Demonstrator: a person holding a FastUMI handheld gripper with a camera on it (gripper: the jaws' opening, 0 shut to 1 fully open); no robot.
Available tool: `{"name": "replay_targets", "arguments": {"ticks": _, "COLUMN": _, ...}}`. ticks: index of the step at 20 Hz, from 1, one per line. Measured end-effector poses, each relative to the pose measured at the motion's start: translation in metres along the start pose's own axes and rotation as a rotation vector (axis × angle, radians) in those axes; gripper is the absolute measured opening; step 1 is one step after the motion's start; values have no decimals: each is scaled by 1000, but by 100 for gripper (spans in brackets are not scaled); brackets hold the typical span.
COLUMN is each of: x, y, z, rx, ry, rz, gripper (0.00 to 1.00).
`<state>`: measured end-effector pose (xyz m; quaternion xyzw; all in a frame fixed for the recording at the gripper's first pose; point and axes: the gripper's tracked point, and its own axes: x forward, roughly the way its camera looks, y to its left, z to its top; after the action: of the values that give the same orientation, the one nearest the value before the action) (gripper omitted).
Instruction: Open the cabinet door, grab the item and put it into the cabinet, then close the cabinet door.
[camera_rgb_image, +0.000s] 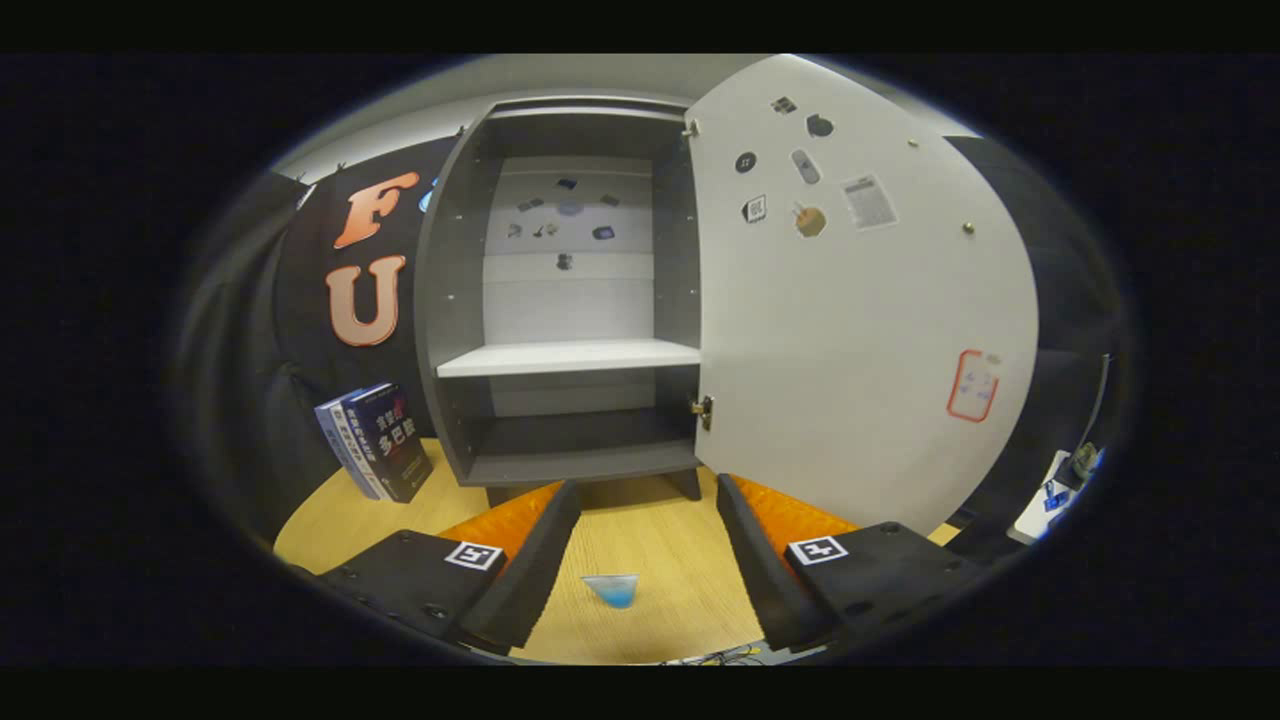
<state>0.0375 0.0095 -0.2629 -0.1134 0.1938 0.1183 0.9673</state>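
The jaws stand apart with nothing held, and the gripper (648, 540) is directed at the cabinet front. Between the fingers, low on the tabletop (650, 545), lies the item (611, 589): a small, clear-looking piece with a blue lower part, apparently cup- or cone-shaped; its exact form cannot be determined. It sits free of both fingers and slightly nearer the left one.

Ahead stands the cabinet (570, 290), with its door (850, 330) swung fully out to the right on its hinges. A white shelf (568, 356) divides the interior into an upper and a lower compartment; neither holds any loose object. Small flat stickers mark the back wall and the inner face of the door. Two books (375, 440) lean beside the cabinet's left wall.

Assessment: the door step looks complete; grasping is the step in hand.

Risks noted:
- The item appears light and tapered. An off-centre closure could squirt it out of the jaws or tip it; if it holds liquid, that would spill.
- It is small and low, so the fingers may strike the tabletop before closing on it.
- On the carry, the right finger passes near the door's edge; a knock could swing the door partly shut.
- Releasing too near the compartment's front edge could leave the item in the door's path when closing.
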Motion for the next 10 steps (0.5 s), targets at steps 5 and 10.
{"name": "replay_targets", "arguments": {"ticks": 5, "x": 26, "y": 14, "z": -59, "rx": -22, "ry": 109, "rz": 54, "gripper": 98}}
{"name": "replay_targets", "arguments": {"ticks": 10, "x": 45, "y": 15, "z": -113, "rx": -33, "ry": 212, "rz": 70, "gripper": 98}}
